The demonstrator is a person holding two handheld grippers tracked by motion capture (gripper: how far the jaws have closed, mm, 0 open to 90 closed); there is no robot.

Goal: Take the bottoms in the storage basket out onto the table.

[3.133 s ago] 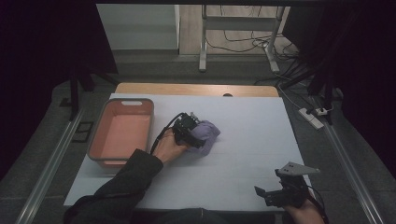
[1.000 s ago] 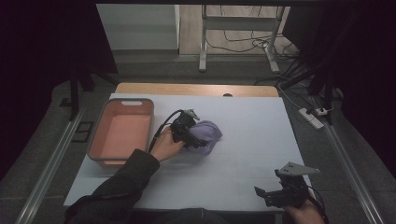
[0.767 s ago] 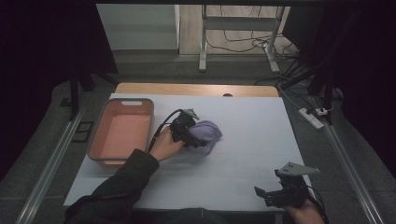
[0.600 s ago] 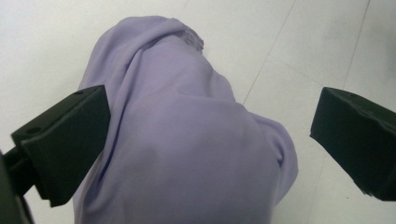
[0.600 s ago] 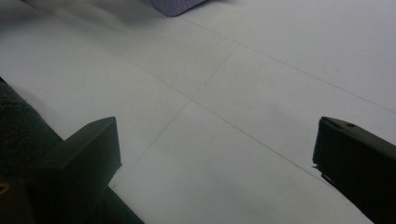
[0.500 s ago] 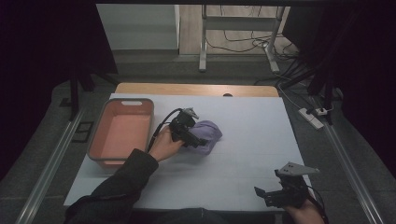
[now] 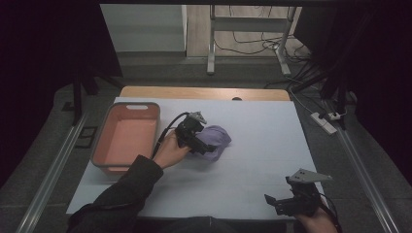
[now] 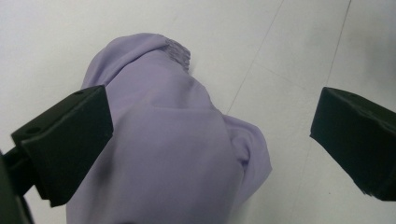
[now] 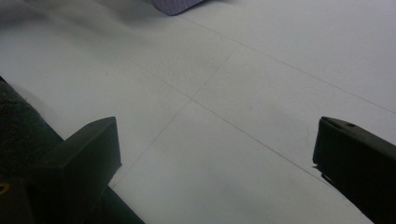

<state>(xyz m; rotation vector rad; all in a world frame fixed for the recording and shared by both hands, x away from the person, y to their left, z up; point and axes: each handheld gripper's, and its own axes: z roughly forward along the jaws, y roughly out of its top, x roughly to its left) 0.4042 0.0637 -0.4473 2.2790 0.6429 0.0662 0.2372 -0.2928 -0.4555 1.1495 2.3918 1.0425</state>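
Black grippers, blocky fingers (image 8: 65, 140), dark sleeve (image 7: 124, 191), grey plate (image 7: 308, 175).

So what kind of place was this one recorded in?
Probably a lab or workshop recording station: a table with a white cover, dark curtains at the sides, a power strip and loose cables on the bare floor behind it.

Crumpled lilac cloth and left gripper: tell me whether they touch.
Cannot tell. In the left gripper view the open left gripper straddles the crumpled lilac cloth; one jaw overlaps it, but neither contact nor gap shows plainly.
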